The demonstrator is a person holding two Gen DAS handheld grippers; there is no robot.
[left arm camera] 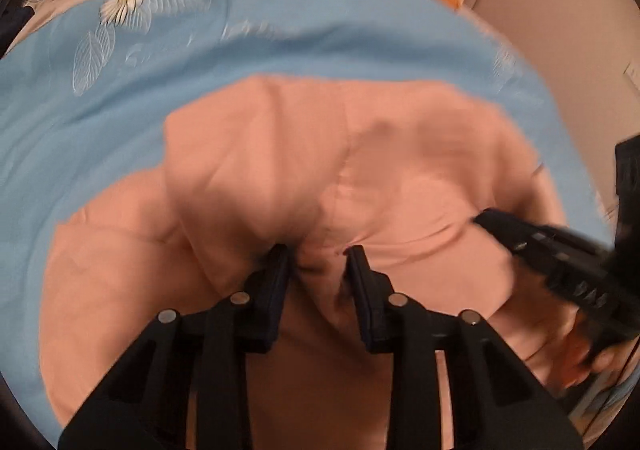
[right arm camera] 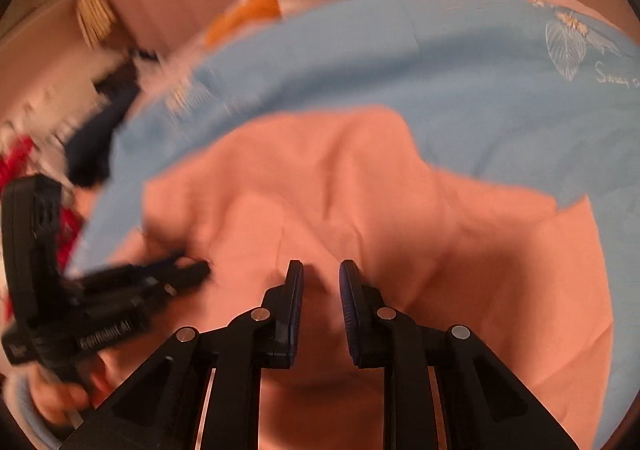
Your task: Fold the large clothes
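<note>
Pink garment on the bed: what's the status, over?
Left gripper and right gripper both open over the pink garment. Garment rumpled on the blue bedsheet, not folded flat. Nothing blocking.

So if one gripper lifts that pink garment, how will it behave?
The pink garment is likely floppy: it lies creased and bunched on the blue sheet. It probably drapes and sags from one pinch point. It looks thin, so likely light.
</note>
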